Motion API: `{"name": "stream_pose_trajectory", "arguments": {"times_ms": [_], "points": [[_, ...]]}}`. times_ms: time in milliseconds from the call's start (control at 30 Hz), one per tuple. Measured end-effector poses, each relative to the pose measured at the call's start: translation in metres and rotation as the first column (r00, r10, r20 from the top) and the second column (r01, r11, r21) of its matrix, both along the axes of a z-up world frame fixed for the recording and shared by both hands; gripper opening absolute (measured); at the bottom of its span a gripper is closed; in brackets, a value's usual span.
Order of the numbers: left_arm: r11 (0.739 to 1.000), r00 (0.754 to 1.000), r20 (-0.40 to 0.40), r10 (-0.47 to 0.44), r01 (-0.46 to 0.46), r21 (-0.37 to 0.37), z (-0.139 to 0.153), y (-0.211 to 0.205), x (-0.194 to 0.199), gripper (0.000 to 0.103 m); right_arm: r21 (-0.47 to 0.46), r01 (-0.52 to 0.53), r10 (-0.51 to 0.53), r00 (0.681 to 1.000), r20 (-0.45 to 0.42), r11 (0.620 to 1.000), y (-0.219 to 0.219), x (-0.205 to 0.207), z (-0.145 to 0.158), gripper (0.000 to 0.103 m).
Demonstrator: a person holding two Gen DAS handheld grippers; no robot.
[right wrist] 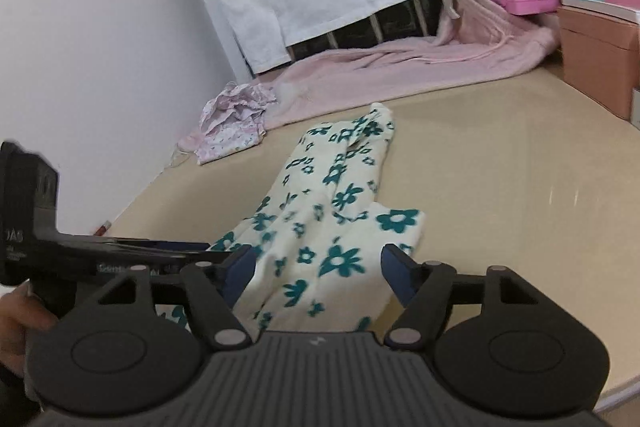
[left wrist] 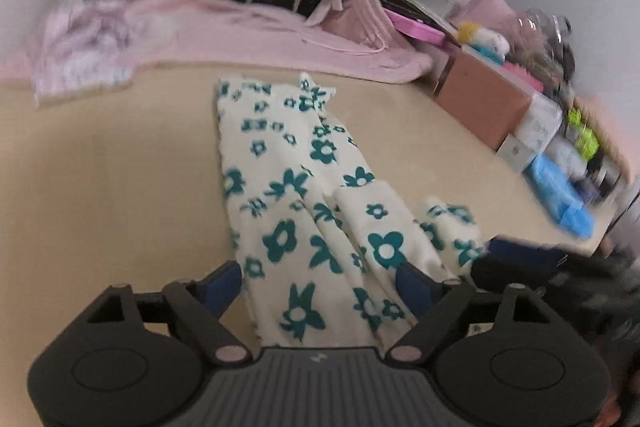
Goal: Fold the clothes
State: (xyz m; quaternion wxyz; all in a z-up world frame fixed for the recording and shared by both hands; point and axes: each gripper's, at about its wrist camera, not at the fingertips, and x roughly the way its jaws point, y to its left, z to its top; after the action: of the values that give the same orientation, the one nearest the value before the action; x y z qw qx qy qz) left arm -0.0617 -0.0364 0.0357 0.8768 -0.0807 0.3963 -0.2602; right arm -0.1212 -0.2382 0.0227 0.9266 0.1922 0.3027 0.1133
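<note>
Both of your grippers stand with jaws wide apart and nothing clamped between them. In the left wrist view, your left gripper straddles the near end of the floral garment, the blue fingertips sitting at either side of the cloth at the bottom of the frame. In the right wrist view, your right gripper frames the same near end, low centre.

That garment lies lengthwise up the middle of each frame on the beige table, apparently already doubled along its length, with a small flap turned out at its right side. Both tools poised at the near edge suggests you mean to pinch the two near corners and carry them up toward the far end.

Farther out, a pink towel and a small pale printed garment sit along the upper part of the frames, probably awaiting their turn. Boxes crowd the right edge.
</note>
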Motion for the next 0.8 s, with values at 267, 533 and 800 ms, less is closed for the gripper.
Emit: {"name": "stream_pose_trajectory", "arguments": {"times_ms": [267,533,800], "points": [[0.946,0.994,-0.102,-0.028,-0.007,-0.325,-0.007,0.04,-0.003,0.007,0.069,0.006,-0.006,1.0,0.004,0.998,0.009,0.007,-0.015,0.004],[0.946,0.994,-0.108,0.033,-0.066,-0.318,-0.026,0.049,-0.009,0.008,0.093,-0.01,0.0,0.995,0.101,0.996,0.018,-0.016,-0.002,0.006],[0.893,0.997,-0.078,-0.017,-0.02,-0.449,-0.024,0.053,-0.014,0.006,0.09,0.017,-0.03,0.989,0.145,0.996,0.022,-0.029,0.004,0.003]]}}
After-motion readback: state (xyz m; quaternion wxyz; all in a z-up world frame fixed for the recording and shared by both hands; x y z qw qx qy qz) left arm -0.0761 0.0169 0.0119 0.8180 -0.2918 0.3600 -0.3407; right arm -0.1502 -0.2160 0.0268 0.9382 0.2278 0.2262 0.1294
